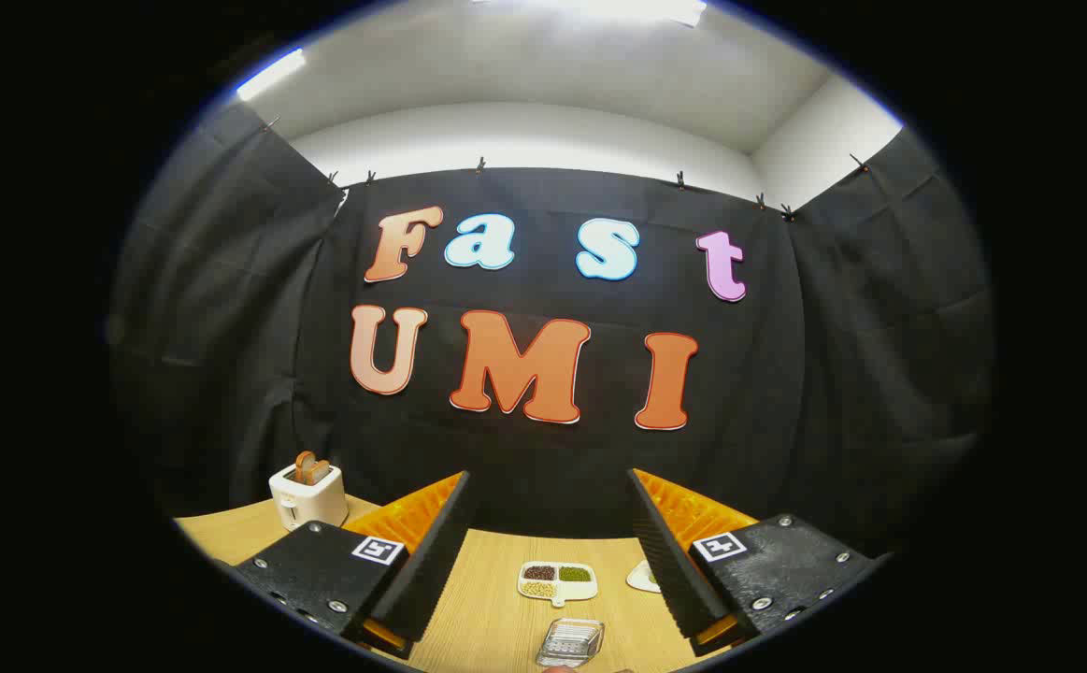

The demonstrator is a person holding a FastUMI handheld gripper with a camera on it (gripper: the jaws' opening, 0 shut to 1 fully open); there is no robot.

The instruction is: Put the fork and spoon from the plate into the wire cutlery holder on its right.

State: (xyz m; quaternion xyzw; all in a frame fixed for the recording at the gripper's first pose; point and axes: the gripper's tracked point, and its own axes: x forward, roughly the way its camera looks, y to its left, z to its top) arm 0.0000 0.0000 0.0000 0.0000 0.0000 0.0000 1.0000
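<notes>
Gripper (552,551) wide open, empty, one clear container (570,642), one three-compartment dish (557,580), one toaster (307,495)

A small white dish (641,577) on the bench (487,608) sits half hidden behind the right finger (669,551) of the wide-open claw (549,547); a clear ridged container (570,642) is cut off below, its contents unreadable.

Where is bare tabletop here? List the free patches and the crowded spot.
Bare wood lies between the toaster and the divided snack dish, and just ahead of the open, empty gripper. It is crowded between the jaws: the dish, a clear ridged container and a small white piece.
</notes>
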